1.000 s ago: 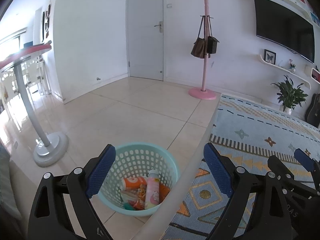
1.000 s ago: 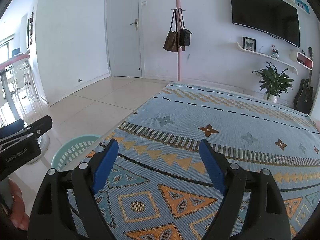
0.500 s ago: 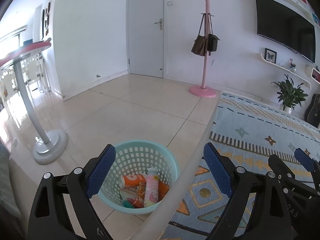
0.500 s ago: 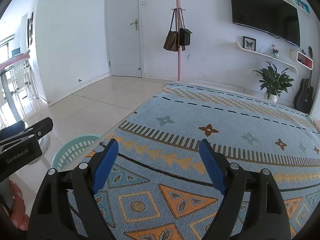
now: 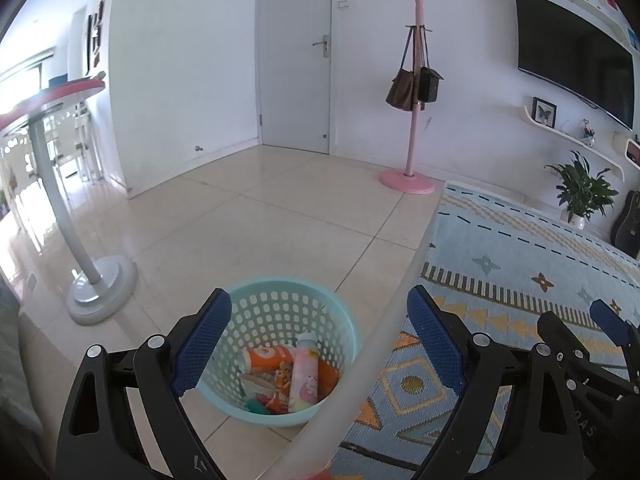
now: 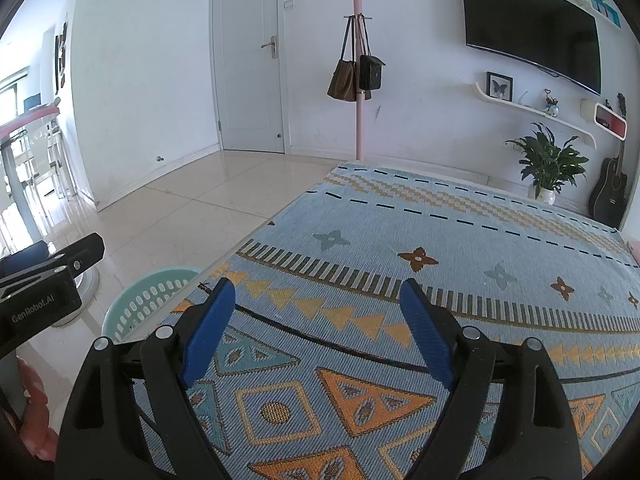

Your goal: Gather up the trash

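Note:
A teal perforated basket (image 5: 280, 300) stands on the tiled floor beside the table edge. It holds trash: a pink bottle (image 5: 304, 372), an orange container (image 5: 266, 358) and snack wrappers. My left gripper (image 5: 318, 340) is open and empty above the basket. My right gripper (image 6: 316, 332) is open and empty over the patterned tablecloth (image 6: 440, 240). The basket's rim also shows in the right wrist view (image 6: 148, 296). The left gripper's body shows at the left of the right wrist view (image 6: 44, 280).
A grey pedestal table base (image 5: 100, 284) stands left of the basket. A pink coat stand (image 5: 408, 176) with bags stands by the far wall near a door (image 5: 296, 60). A potted plant (image 6: 548, 160) and a guitar (image 6: 610, 188) stand at the right.
The left view has shifted slightly, so the basket sits a little farther forward between the fingers. Both grippers stay open and empty.

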### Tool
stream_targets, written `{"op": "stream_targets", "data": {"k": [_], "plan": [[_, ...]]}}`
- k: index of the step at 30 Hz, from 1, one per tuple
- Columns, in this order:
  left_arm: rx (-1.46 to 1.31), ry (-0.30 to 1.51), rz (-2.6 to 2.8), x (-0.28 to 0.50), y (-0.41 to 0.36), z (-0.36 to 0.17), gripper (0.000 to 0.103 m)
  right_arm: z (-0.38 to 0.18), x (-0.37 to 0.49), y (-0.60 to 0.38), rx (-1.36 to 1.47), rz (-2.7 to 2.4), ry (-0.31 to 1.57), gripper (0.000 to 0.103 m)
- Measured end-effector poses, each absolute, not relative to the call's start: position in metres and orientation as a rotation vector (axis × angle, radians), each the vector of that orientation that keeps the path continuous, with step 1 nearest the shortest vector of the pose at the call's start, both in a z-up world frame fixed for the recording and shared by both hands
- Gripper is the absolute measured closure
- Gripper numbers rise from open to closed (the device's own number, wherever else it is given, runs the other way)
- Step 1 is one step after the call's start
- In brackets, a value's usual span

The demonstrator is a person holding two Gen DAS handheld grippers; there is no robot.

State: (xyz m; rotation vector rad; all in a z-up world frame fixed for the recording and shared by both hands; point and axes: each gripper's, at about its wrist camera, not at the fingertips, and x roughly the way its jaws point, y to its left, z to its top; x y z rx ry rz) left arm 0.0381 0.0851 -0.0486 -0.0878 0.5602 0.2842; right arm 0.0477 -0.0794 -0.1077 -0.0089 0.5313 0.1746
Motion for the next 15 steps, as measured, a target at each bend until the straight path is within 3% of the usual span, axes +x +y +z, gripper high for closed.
{"op": "stream_targets", "data": {"k": [15], "plan": [[-0.082, 0.56, 0.278, 0.0378, 0.0836, -0.0485, 0.016, -0.1071, 0.0477, -0.0807, -0.01, 0.175, 0.532, 0.022]]}}
